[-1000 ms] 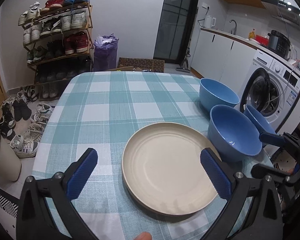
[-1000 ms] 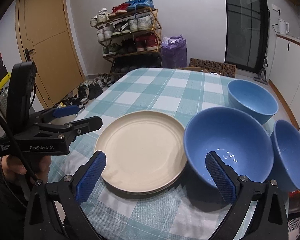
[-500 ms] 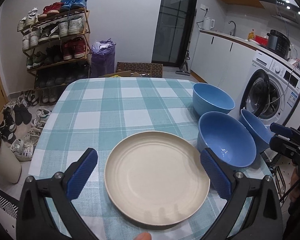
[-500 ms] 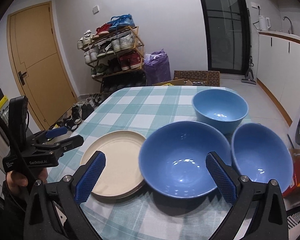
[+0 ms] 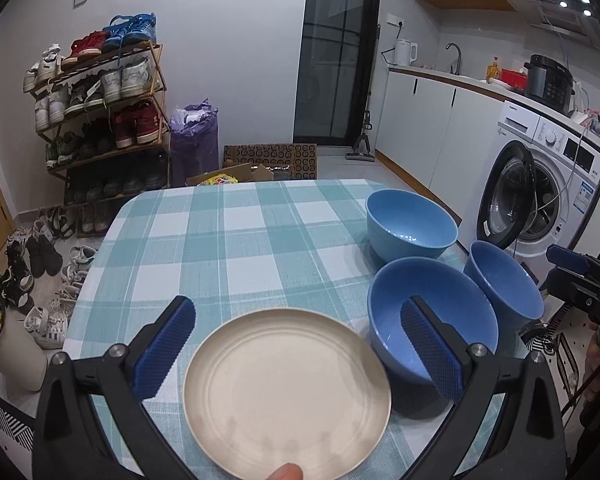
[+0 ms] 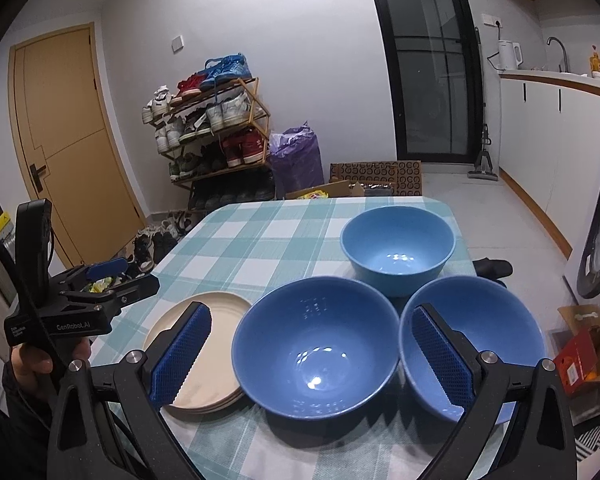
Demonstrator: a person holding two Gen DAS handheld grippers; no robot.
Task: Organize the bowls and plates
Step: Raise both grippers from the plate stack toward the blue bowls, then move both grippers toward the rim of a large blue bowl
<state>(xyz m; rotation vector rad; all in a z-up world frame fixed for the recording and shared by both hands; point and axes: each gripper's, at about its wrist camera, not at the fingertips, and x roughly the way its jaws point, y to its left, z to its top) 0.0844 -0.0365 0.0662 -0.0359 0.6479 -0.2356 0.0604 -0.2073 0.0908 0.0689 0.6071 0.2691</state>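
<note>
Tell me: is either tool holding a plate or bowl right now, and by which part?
Nothing is held. The left tool is open above the cream plate, the right tool open over the nearest blue bowl; neither touches anything.

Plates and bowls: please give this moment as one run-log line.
left gripper: open, above cream plates | right gripper: open, above middle blue bowl | nothing held

Glossy blue bowls point(image 6: 315, 350), matt cream plate point(image 5: 286, 392), woven tablecloth point(image 5: 240, 248).

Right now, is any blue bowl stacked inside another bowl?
No, all three blue bowls sit separately on the checked tablecloth, side by side.
</note>
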